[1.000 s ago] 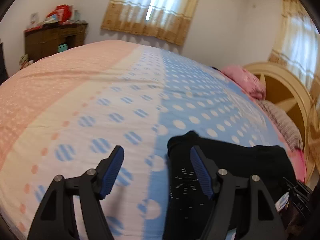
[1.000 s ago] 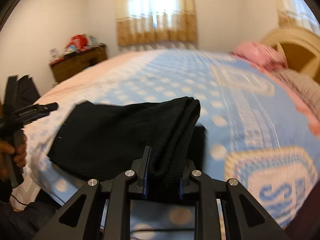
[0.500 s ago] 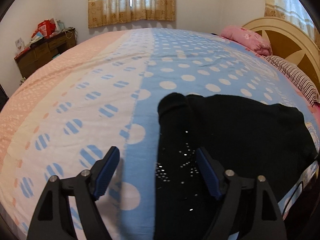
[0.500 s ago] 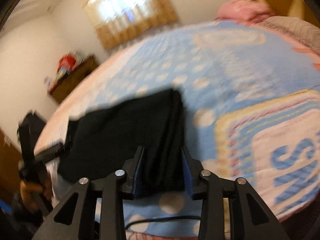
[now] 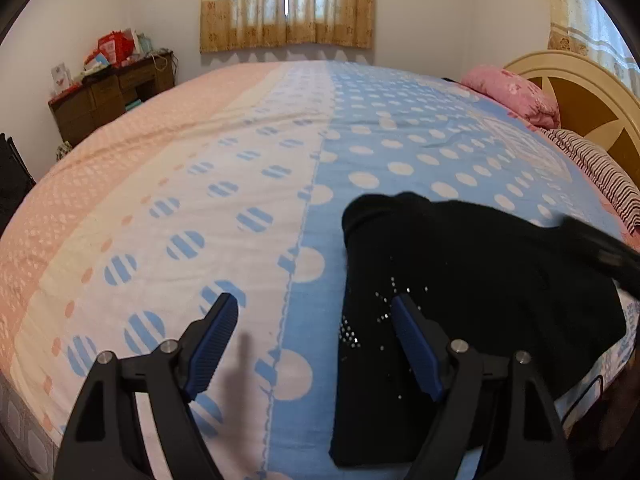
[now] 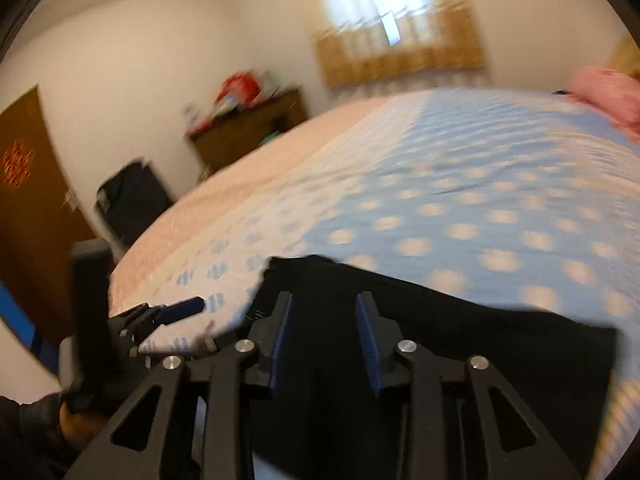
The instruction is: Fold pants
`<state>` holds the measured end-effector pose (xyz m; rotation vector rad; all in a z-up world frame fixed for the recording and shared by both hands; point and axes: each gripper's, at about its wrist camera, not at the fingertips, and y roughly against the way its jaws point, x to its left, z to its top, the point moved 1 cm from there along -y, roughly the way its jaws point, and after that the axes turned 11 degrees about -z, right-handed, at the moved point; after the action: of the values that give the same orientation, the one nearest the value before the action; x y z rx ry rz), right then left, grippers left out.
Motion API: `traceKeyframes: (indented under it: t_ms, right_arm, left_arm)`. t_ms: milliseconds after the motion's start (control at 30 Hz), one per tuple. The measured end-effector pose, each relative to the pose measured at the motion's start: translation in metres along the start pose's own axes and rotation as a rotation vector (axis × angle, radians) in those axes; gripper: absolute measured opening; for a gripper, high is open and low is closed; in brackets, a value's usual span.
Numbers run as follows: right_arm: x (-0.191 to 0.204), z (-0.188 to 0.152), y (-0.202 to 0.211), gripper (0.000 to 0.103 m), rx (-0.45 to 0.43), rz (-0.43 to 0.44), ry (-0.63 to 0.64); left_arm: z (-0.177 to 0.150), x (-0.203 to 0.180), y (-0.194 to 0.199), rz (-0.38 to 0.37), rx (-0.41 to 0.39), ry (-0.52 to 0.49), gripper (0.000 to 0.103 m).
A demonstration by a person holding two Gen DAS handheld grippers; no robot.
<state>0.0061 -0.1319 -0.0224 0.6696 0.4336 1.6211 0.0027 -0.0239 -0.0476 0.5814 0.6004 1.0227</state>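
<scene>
1. Left gripper [image 5: 314,316]: jaws wide apart, nothing between the blue pads; its right finger [image 5: 416,354] hangs over the left edge of the black pants [image 5: 472,280], its left finger over bare bedspread.
2. Right gripper [image 6: 323,322]: jaws part open and have just been closing a little. Black fabric lies under and between the fingers, but the frame is blurred and dark, so I cannot tell if the pads press on it.
3. Pants: folded black bundle lying flat on the blue dotted part of the bedspread [image 5: 248,184], near the bed's front edge. Small shiny studs show on the part near the left gripper's right finger.
4. In the right wrist view the left gripper shows at far left, held by a hand [image 6: 74,420] in a dark sleeve, beside the pants' left edge.
5. In the left wrist view a blurred dark streak at right, over the pants, is likely the right gripper; not sure.
6. Around: pink pillow [image 5: 512,94] and striped pillow [image 5: 596,168] by the wooden headboard [image 5: 592,92]; cluttered brown dresser [image 5: 108,100] at the far wall; curtained window [image 5: 286,0].
</scene>
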Motion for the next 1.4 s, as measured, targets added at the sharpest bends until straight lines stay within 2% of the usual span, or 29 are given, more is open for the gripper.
traceKeyframes:
  t_ms: [67,167,300,433,533,600,633,767,900,967,1100,1200,1400]
  right_arm:
    - [0.02,0.01,-0.04,0.033,0.057,0.054,0.041]
    - [0.041,0.007,-0.091,0.033,0.16,0.02,0.098]
    - [0.046,0.011,-0.11,0.033,0.144,-0.001,0.112]
    - [0.033,0.014,-0.101,0.034,0.131,0.079,0.033]
    - [0.009,0.017,-0.064,0.034,0.031,0.161,-0.097]
    - [-0.009,0.019,-0.03,0.034,-0.042,0.17,-0.15]
    - [-0.016,0.017,-0.016,0.034,-0.065,0.154,-0.158]
    - [-0.053,-0.001,0.042,0.034,-0.11,-0.03,-0.151]
    - [-0.093,-0.036,0.083,0.035,-0.114,-0.23,-0.202]
    - [-0.108,-0.055,0.092,0.035,-0.096,-0.285,-0.248]
    - [-0.124,-0.081,0.086,0.035,-0.033,-0.325,-0.3]
    - [-0.124,-0.095,0.081,0.035,-0.003,-0.332,-0.305]
    - [-0.127,-0.104,0.078,0.035,-0.008,-0.343,-0.286]
  left_arm:
    - [-0.002,-0.001,-0.001,0.01,0.011,-0.002,0.082]
    - [-0.005,0.0,-0.003,0.025,0.033,-0.003,0.082]
    - [-0.008,0.001,-0.007,0.04,0.047,-0.012,0.083]
    - [-0.007,0.003,-0.008,0.033,0.053,0.009,0.087]
    - [-0.006,0.004,-0.006,0.027,0.054,0.012,0.087]
    - [-0.004,0.003,-0.005,0.032,0.049,0.003,0.087]
    - [-0.002,0.002,-0.004,0.036,0.042,-0.005,0.087]
    - [0.01,-0.01,0.006,0.046,-0.019,-0.059,0.087]
    - [0.024,-0.031,0.008,-0.014,-0.056,-0.098,0.087]
    - [0.027,-0.043,0.001,-0.035,-0.046,-0.123,0.087]
    - [0.026,-0.066,-0.012,-0.1,-0.006,-0.152,0.087]
    - [0.02,-0.076,-0.021,-0.084,0.019,-0.181,0.087]
    - [0.014,-0.078,-0.028,-0.063,0.05,-0.177,0.089]
